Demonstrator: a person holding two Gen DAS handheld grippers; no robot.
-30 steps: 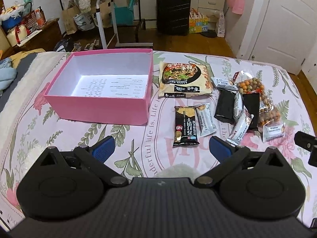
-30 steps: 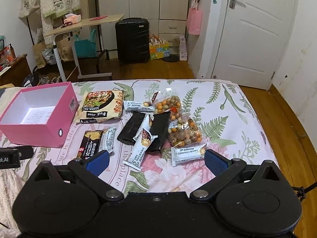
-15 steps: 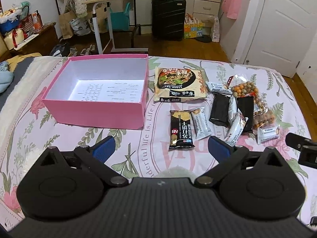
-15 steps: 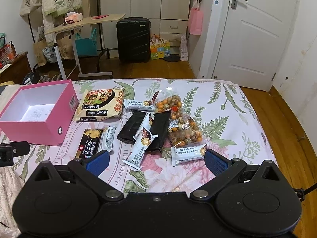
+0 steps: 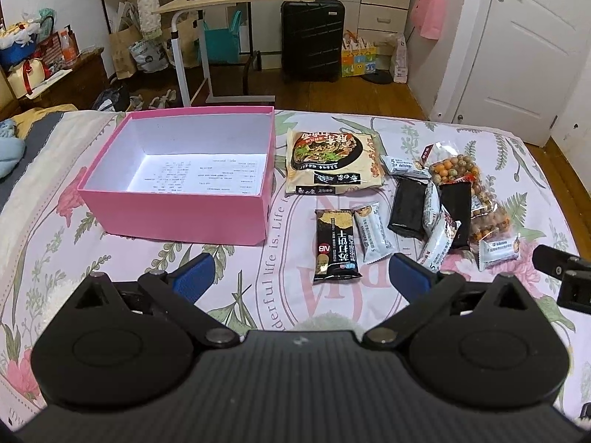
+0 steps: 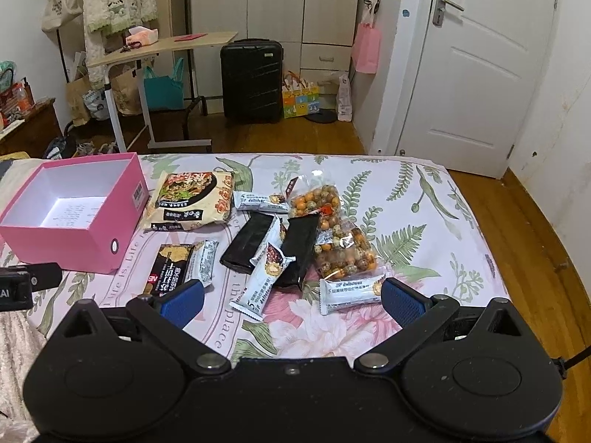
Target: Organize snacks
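Observation:
An open pink box point(image 5: 177, 217) point(image 6: 66, 247) with a white inside stands on the bed, holding only a printed sheet. Right of it lie snacks: a noodle packet point(image 5: 332, 162) point(image 6: 192, 199), a black NB bar point(image 5: 336, 247) point(image 6: 168, 269), white bars point(image 5: 371, 236) point(image 6: 264, 280), black packets point(image 5: 408, 206) point(image 6: 301, 247) and bags of coloured nuts point(image 5: 465, 181) point(image 6: 332, 229). My left gripper point(image 5: 301, 277) is open and empty, above the bed in front of the box and NB bar. My right gripper point(image 6: 291, 297) is open and empty, in front of the snack pile.
The floral bed sheet point(image 5: 258, 295) carries everything. Beyond the bed's far edge are wooden floor, a rolling desk point(image 5: 221, 0), a black suitcase point(image 6: 251, 81) and a white door point(image 6: 476, 66). The right gripper's body shows at the right edge of the left wrist view point(image 5: 565, 273).
Both grippers have drawn back and risen a little, so the box and snacks look smaller and lower. Both stay open and empty. No object on the bed has moved.

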